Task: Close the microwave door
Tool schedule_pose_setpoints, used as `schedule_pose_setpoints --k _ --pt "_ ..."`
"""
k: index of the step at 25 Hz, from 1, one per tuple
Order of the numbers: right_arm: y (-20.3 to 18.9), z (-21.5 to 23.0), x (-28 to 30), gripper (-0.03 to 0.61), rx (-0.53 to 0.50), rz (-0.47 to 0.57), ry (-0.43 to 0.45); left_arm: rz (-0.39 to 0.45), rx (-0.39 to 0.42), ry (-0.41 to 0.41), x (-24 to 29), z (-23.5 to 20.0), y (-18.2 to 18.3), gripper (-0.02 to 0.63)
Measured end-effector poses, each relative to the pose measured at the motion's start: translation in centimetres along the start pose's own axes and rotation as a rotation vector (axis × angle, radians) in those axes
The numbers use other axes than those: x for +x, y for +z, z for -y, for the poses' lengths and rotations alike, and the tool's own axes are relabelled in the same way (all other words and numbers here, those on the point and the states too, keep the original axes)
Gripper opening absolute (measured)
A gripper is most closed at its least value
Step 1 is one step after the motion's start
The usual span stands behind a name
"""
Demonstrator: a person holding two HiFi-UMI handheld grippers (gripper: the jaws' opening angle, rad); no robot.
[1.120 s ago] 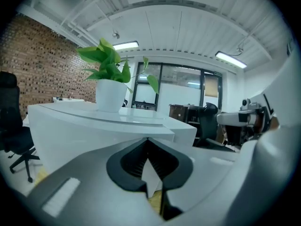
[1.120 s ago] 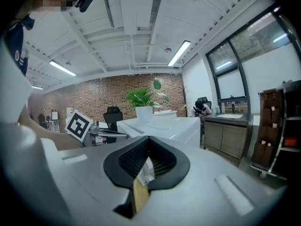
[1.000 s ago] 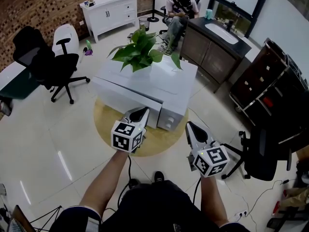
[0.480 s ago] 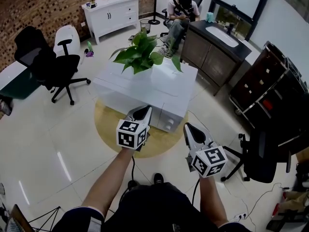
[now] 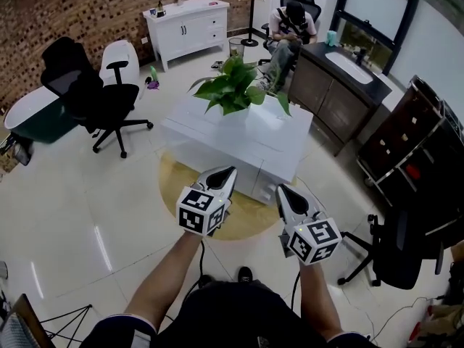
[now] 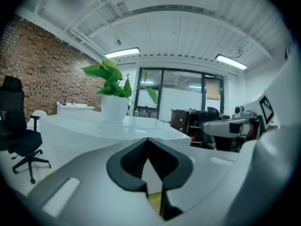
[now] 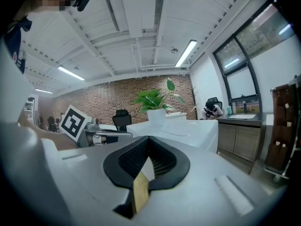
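The white microwave (image 5: 255, 174) sits low in front of a white block with a potted plant (image 5: 235, 87) on top, over a round yellow mat (image 5: 246, 212). Its door looks flush with the front. My left gripper (image 5: 228, 172) is shut and empty, its tip close to or touching the microwave's front; I cannot tell which. My right gripper (image 5: 281, 189) is also shut and empty, just short of the microwave's right lower corner. In the left gripper view my left gripper (image 6: 148, 141) points at the white top (image 6: 117, 126). In the right gripper view my right gripper (image 7: 148, 138) points at the plant (image 7: 155, 99).
Black office chairs stand at the left (image 5: 94, 100) and lower right (image 5: 399, 249). A seated person (image 5: 290, 31) is behind the block, beside a dark counter with a sink (image 5: 348, 67). A white cabinet (image 5: 190, 24) lines the brick wall. Dark shelving (image 5: 417, 147) is at the right.
The door panel that stood out to the left one second ago now looks flush with the front. My left gripper moved forward along the microwave front; the right one barely moved.
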State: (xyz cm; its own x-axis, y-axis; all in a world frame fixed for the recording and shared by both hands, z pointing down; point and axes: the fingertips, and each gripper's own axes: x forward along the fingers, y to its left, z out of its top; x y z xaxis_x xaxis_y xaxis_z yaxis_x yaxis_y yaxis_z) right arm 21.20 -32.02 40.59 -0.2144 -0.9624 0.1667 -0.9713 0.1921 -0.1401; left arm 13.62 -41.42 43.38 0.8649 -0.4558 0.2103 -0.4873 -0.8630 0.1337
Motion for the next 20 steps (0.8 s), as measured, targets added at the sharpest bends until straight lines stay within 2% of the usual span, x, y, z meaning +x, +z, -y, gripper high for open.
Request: schedule_pose_setpoints --k 12,20 --pt "1.9 -7.2 5.9 0.002 -0.039 0.021 0.197 0.060 0.000 0.075 -8.4 -2.3 1.9 0.012" --pt "2.0 -10.2 7.3 0.002 -0.063 0.006 0.264 0.070 -0.008 0.114 -10.8 -3.1 2.1 0.012"
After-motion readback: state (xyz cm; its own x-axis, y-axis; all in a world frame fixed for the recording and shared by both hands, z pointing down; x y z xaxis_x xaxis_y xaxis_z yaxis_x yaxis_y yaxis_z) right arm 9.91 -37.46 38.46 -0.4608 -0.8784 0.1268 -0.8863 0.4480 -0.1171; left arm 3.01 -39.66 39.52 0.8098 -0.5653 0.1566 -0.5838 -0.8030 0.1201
